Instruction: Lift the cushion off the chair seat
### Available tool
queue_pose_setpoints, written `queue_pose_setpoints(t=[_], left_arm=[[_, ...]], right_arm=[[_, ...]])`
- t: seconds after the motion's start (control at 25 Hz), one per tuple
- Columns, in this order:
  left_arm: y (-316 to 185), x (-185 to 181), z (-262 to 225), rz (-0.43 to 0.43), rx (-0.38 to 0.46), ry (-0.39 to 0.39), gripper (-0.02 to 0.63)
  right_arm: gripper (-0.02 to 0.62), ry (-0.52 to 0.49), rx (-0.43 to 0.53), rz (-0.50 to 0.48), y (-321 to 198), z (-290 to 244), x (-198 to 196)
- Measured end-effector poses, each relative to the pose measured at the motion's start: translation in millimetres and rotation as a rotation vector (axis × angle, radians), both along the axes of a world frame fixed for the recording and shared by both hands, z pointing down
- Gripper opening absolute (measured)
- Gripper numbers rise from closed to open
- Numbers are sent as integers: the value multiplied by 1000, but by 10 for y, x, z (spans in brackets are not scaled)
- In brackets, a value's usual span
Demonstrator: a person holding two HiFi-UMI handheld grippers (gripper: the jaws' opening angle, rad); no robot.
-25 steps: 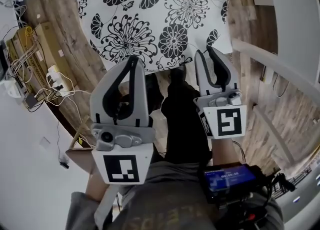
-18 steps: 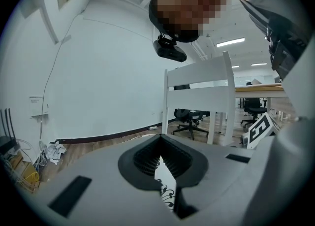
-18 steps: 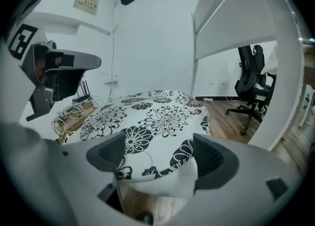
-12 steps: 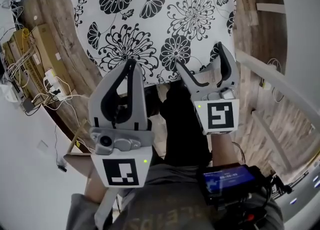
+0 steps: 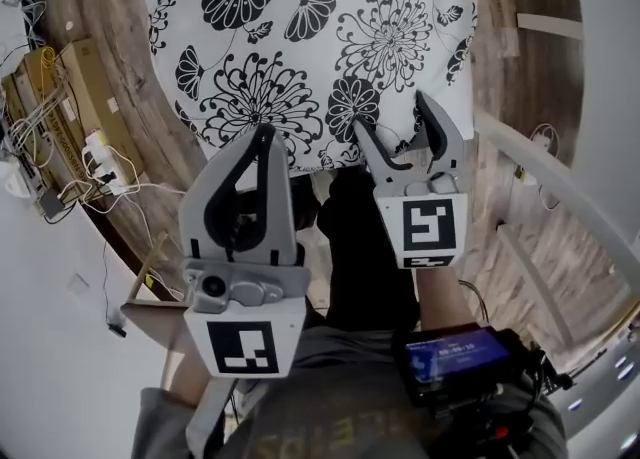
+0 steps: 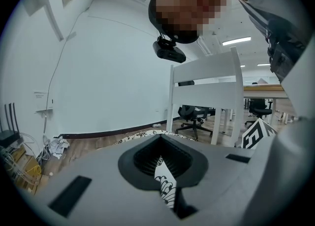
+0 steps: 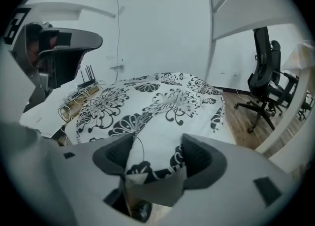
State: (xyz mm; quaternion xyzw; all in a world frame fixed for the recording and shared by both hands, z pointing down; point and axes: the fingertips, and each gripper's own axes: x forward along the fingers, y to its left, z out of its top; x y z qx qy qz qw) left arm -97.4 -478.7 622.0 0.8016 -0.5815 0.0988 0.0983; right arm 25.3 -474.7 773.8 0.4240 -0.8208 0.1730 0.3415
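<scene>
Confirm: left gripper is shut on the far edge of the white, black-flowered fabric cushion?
Wrong edge. The left gripper is shut on the near edge of the white, black-flowered fabric cushion; the head view shows it.

The cushion [image 5: 320, 37] spreads ahead of both grippers. Its near edge is pinched between the left gripper [image 5: 262, 135] fingers and lies between the right gripper [image 5: 392, 115] jaws, which are closing. Cardboard boxes [image 5: 80, 77] lie left of the left fingers.
</scene>
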Motion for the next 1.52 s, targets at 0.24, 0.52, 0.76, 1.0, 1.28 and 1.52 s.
queue_pose_setpoints(t=[0.24,0.52,0.76,1.0,1.28,1.52], left_arm=[[33,-118,-106,-29,-11,-5,6],[79,-161,-450,-67,16,-14,6],[51,-160,-626,-89,43,-43,6],[53,158,-237,-99,77,-146,6],[165,288,-266,-89,122,-224,6],[440,608,412,-66,157,-345,6]], right_arm=[[82,-10,-12,-48,92,-83,-215],[48,-30,31,-72,41,-463,-269],[46,-68,78,-92,-100,-668,-350],[44,-190,123,-86,-203,-243,-191],[41,-275,160,-54,-132,-239,-156],[40,-411,221,-16,25,421,-26]])
